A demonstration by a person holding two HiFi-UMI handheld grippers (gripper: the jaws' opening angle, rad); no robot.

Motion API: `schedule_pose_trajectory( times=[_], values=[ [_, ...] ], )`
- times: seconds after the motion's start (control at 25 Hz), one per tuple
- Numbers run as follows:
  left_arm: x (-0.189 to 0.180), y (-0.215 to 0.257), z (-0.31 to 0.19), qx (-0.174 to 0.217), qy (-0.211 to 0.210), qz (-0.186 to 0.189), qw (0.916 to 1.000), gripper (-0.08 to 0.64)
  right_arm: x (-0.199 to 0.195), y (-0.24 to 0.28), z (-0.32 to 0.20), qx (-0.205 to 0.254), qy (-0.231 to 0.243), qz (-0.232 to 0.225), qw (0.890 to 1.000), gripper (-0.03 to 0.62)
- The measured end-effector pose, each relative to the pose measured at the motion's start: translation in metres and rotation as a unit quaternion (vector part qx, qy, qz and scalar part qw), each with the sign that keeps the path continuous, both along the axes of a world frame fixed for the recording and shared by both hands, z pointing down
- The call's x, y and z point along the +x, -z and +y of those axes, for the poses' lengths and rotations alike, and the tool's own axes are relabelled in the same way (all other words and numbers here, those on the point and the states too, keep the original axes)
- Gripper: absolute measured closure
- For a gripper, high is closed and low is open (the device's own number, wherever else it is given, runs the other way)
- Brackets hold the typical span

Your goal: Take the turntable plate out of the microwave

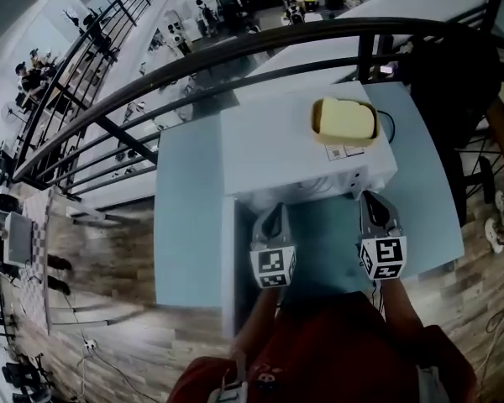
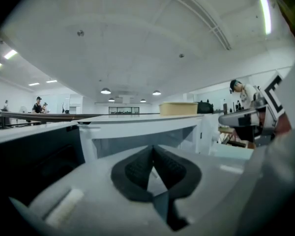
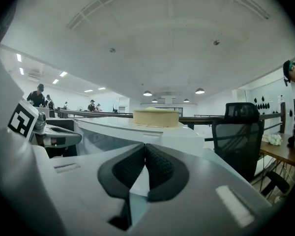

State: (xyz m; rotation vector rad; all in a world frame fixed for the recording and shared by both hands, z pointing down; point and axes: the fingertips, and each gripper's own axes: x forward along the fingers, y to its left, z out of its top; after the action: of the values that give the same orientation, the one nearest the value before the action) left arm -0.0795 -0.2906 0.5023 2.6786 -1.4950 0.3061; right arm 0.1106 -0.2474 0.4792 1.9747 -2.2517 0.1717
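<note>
Head view: a white microwave (image 1: 302,145) on a light-blue worktop (image 1: 185,225), with a yellow box (image 1: 344,121) on top and the door (image 1: 228,263) apparently swung open to the left. Just in front of the opening, the left hand-held gripper (image 1: 275,212) and the right hand-held gripper (image 1: 372,200), well apart from each other. No plate to see from here; most probably inside, under the roof of the microwave. Left gripper view: left hand-held gripper (image 2: 153,154) pressed together, with nothing between the jaws; beyond the tips the open cavity (image 2: 137,140), at the left the dark door (image 2: 34,154). Floor of the cavity hidden behind the jaws, so no plate to make out here either. Right gripper view: right hand-held gripper (image 3: 145,151) also pressed together and empty, pointing toward the right front of the microwave (image 3: 179,135), with the box (image 3: 156,117) above. To do this step well: first spread both pairs of jaws, then go in low and level, take the rim of the plate from two sides, lift only a little, and pull straight out without tilting. Probably glass, so heavy and slippery: better a firm, even grip. Inside of the cavity hard to judge in all three views.
</note>
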Motion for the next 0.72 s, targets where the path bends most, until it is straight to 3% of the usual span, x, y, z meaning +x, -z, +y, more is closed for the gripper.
schedule_pose_trajectory(
  times=[0.32, 0.72],
  values=[
    [0.001, -0.007, -0.011, 0.009, -0.036, -0.006, 0.9993, 0.561, -0.001, -0.01, -0.006, -0.009, -0.03, 0.001, 1.0, 0.591],
    [-0.004, -0.002, -0.013, 0.012, -0.033, -0.017, 0.9993, 0.561, -0.02, -0.013, -0.02, -0.016, 0.0, 0.004, 1.0, 0.591]
  ],
)
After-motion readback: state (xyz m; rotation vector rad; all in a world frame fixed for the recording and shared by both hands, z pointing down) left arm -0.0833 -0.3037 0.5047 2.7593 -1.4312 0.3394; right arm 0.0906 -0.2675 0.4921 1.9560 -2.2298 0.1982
